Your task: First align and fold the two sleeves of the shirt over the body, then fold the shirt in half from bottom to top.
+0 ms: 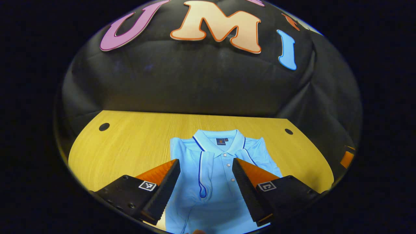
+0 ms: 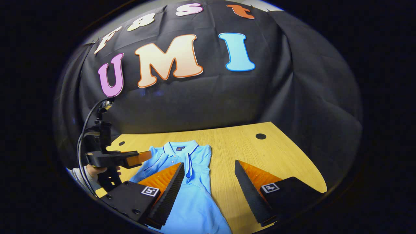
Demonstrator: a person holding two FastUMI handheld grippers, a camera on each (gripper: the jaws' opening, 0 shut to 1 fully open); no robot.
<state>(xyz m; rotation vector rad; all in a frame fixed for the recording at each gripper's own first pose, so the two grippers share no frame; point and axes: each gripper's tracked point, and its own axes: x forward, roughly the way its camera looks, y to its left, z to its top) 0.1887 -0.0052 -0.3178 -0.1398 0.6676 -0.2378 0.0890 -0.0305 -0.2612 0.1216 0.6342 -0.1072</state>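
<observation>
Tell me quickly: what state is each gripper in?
Left gripper: jaws open, holding nothing, above the shirt.
Right gripper: jaws open, holding nothing.

ahead of my left gripper (image 1: pixel 206 191) the shirt (image 1: pixel 214 169) lies flat between the parted fingers, nothing upright on it. bare table (image 1: pixel 130 143) runs off to that tool's left, up to the black cloth wall (image 1: pixel 195 87) at the far edge. ahead of my right gripper (image 2: pixel 208 191) the open wood carries on to its right. to its left the left gripper (image 2: pixel 136 159) hangs over the shirt's edge, with a cable (image 2: pixel 85 123) looping up behind it.
</observation>
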